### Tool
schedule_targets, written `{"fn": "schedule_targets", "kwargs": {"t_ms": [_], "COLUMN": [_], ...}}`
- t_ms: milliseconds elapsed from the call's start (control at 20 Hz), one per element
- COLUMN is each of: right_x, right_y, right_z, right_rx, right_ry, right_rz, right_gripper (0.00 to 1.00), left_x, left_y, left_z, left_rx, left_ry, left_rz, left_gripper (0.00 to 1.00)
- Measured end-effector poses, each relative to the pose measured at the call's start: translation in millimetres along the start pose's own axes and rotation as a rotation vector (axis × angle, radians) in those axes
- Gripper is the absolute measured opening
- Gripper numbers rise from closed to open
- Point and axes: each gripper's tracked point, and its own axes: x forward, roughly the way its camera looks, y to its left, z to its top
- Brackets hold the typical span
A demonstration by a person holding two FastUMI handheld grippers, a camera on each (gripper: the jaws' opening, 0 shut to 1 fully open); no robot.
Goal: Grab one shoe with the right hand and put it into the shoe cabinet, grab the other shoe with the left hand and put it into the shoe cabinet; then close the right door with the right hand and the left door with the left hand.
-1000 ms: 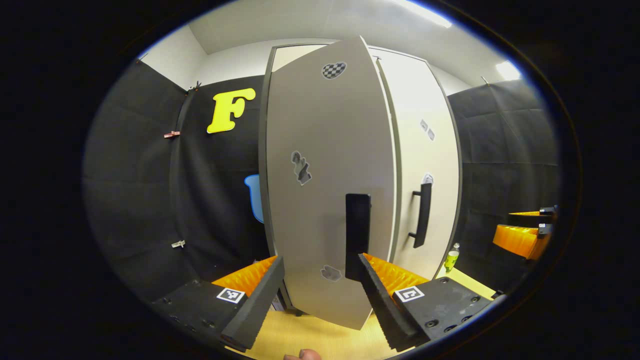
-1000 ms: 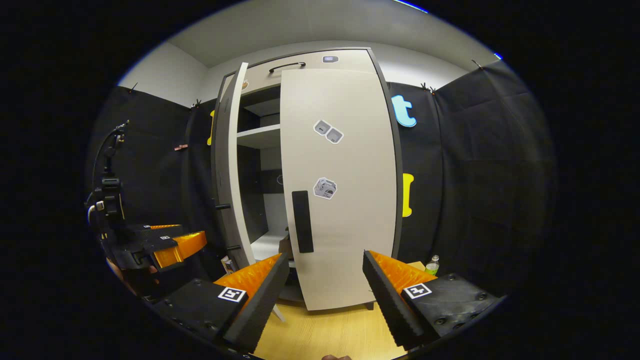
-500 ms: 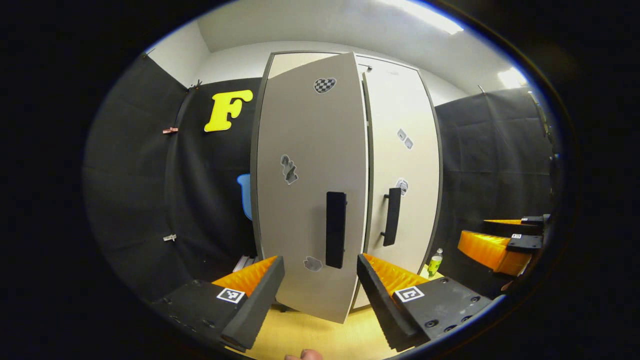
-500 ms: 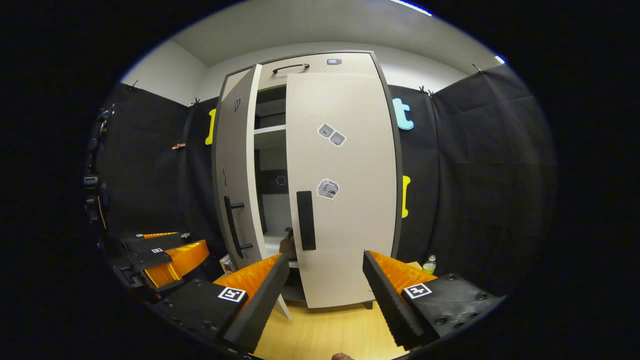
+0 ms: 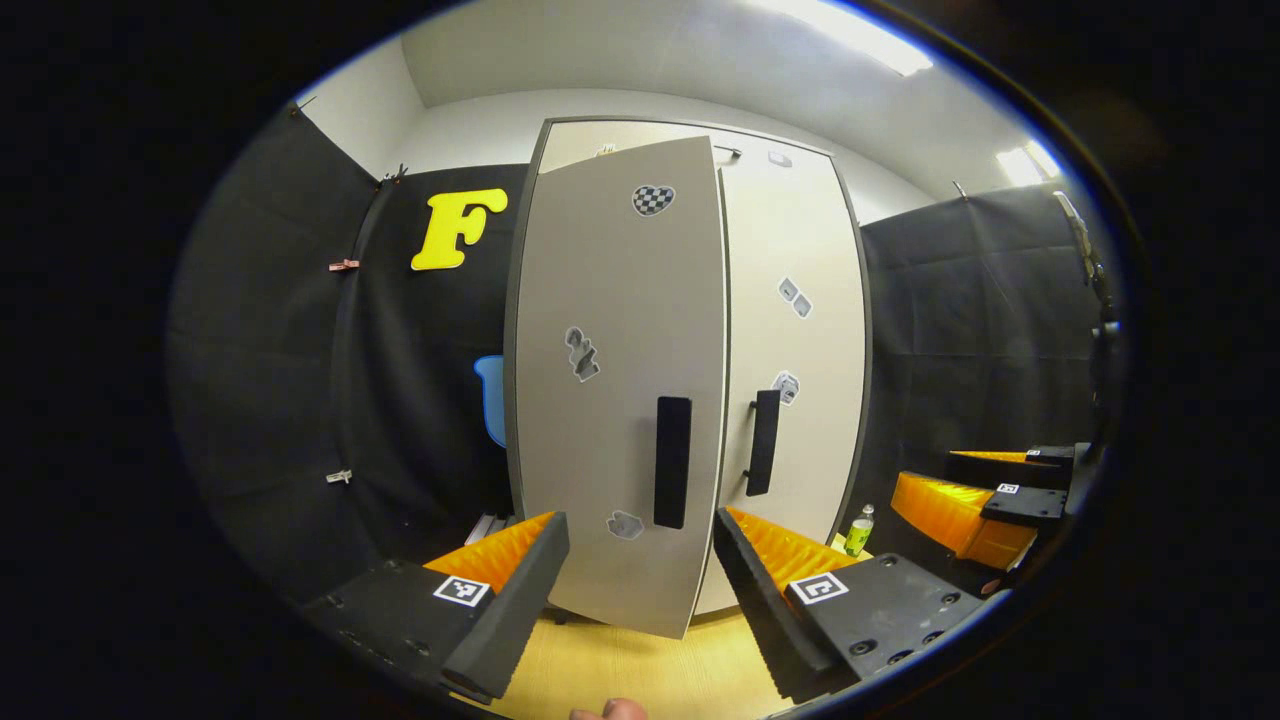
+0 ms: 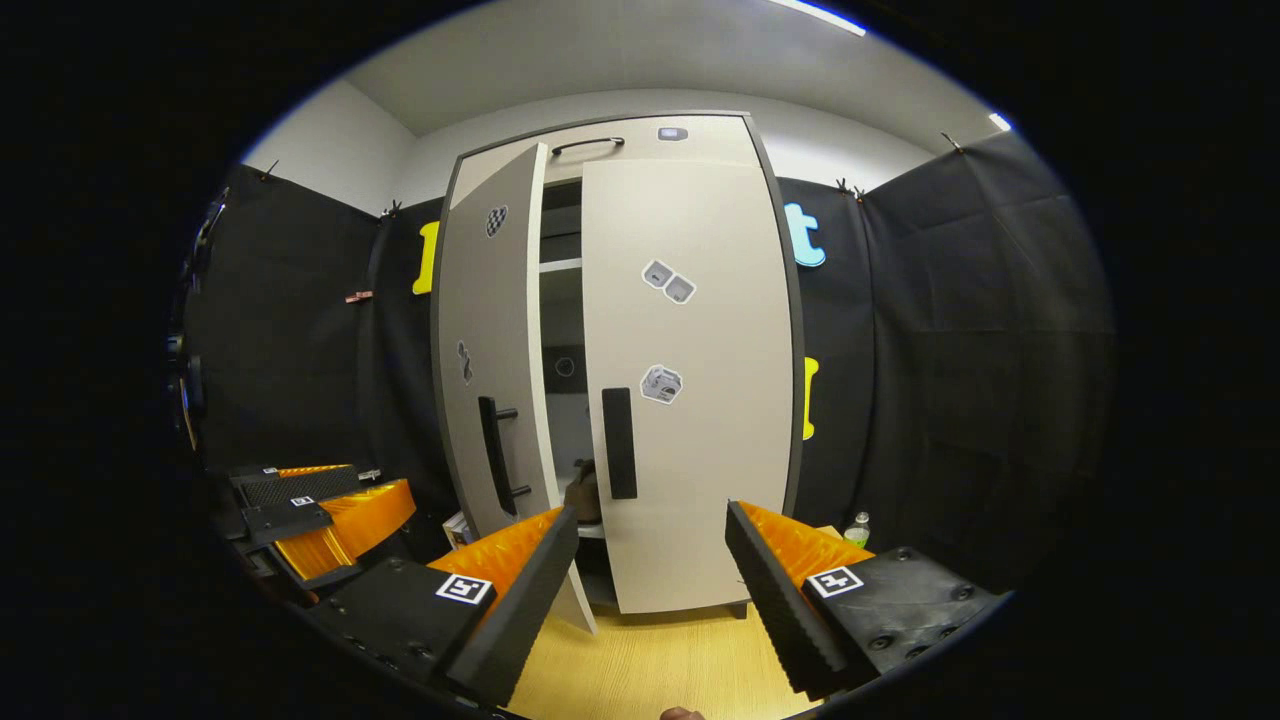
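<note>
Since a second ago the shoe cabinet's left door [image 6: 492,350] has swung well inward — then it stood edge-on, wide open; now its face is turned forward and only a narrow dark gap separates it from the right door [image 6: 690,380]. In the left gripper view the left door [image 5: 620,390] looks smaller and farther off, and the right gripper [image 5: 960,500] has shifted lower and more inward.
</note>
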Motion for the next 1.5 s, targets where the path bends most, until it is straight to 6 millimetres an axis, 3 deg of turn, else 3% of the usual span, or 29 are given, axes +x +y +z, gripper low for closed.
{"fn": "schedule_targets", "kwargs": {"t_ms": [850, 1500], "right_x": [-1.5, 2.2], "right_y": [16.3, 20.6], "right_z": [-4.6, -5.9], "right_rx": [-0.038, -0.061], "right_ry": [-0.005, -0.009], "right_rz": [0.010, 0.013], "right_gripper": [0.98, 0.97], "left_x": [-13.3, -9.0], "left_y": [28.2, 30.4], "left_z": [-0.4, 0.4], "left_rx": [0.019, 0.025], "left_ry": [-0.007, -0.007], "left_rz": [0.063, 0.058], "left_gripper": [0.93, 0.93]}}
